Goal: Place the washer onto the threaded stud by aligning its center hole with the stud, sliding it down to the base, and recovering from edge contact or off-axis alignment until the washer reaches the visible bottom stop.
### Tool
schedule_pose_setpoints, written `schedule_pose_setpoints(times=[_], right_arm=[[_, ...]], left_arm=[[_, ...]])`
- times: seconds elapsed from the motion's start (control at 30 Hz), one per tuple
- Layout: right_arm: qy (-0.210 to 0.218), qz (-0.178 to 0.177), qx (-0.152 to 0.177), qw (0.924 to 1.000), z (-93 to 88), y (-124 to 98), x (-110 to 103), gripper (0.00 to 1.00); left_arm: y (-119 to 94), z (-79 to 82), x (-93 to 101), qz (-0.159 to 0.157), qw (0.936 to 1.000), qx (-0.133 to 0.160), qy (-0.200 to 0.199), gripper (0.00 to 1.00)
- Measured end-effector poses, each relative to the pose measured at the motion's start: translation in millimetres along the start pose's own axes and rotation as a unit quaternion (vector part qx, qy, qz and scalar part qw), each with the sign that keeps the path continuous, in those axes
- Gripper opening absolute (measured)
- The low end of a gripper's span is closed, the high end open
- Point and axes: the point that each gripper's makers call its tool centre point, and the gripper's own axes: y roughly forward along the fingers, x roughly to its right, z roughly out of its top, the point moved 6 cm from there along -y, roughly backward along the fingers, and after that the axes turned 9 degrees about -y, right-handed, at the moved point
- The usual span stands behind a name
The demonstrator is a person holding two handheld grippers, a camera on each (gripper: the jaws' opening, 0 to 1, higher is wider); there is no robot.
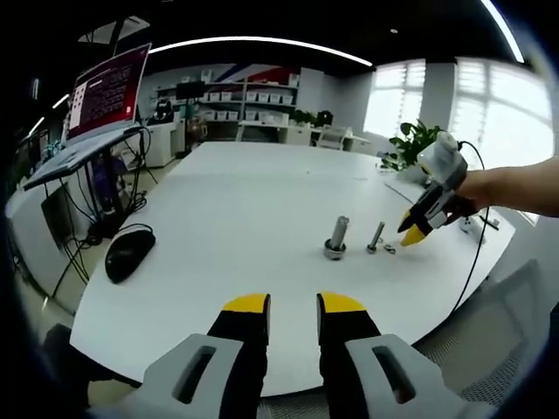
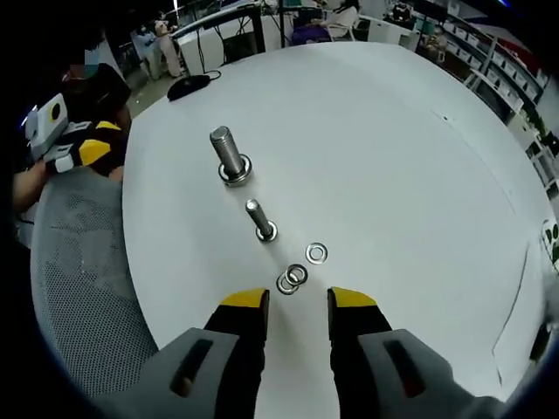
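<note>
While the left gripper (image 1: 293,303) is hovering open and empty over the near edge of the tabletop (image 1: 244,201), the left gripper view is showing two bolts, large (image 1: 337,236) and small (image 1: 376,236), near the right edge. In the right gripper view, the right gripper (image 2: 297,299) is hanging open just short of the washers (image 2: 293,278), unreadable from the left. Picking one cleanly probably means pinching a single rim, then centring its hole over the small bolt.

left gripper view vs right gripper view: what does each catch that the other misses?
Left gripper view alone: an open laptop, shelving and a potted plant. Right gripper view alone: three separate loose washers and a mesh chair back. Both: the white table, the large stud already ringed at its base, the small stud, a black mouse, and both claws, left claw and right claw, open and empty.
</note>
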Motion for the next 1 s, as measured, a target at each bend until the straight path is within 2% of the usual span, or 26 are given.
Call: schedule_pose_setpoints(times=[0.13, 0.37, 0.5, 0.6, 0.7, 0.8, 0.87, 1.0], right_arm=[[-0.005, 0.003, -0.011, 0.9999, 0.9, 1.2, -1.7, 0.29], [-0.005, 0.003, -0.001, 1.0, 8.9, 0.8, -3.6, 0.29], [-0.003, 0.005, 0.001, 1.0, 9.1, 2.9, -3.5, 0.29], [-0.001, 0.007, -0.003, 1.0, 6.9, 5.6, -1.2, 0.29], [-0.002, 0.009, -0.004, 0.9999, 7.3, 6.7, 0.1, 0.29], [-0.005, 0.014, -0.006, 0.9999, 6.3, 7.6, 0.7, 0.29], [-0.005, 0.016, -0.007, 0.9998, 5.3, 8.2, 0.6, 0.29], [-0.007, 0.02, -0.009, 0.9997, 1.8, 8.8, 0.5, 0.29]], left_arm=[[-3.1, 1.7, 4.3, -0.004, 0.9999, 0.002, 0.01, 0.2], [-3.5, 8.2, 13.4, -0.02, 0.9997, -0.001, 0.014, 0.18], [-1.4, 19.3, 21.1, -0.04, 0.9988, 0.029, -0.007, 0.19], [0.4, 25.8, 25.9, -0.037, 0.999, 0.026, 0.007, 0.19], [3.0, 33.3, 38.7, -0.062, 0.9974, 0.035, 0.012, 0.19], [4.4, 33.0, 46.1, -0.066, 0.9968, 0.026, 0.036, 0.2], [4.5, 34.9, 56.9, -0.097, 0.9943, 0.029, 0.034, 0.19], [8.3, 38.3, 66.6, -0.104, 0.9935, 0.026, 0.041, 0.2]])
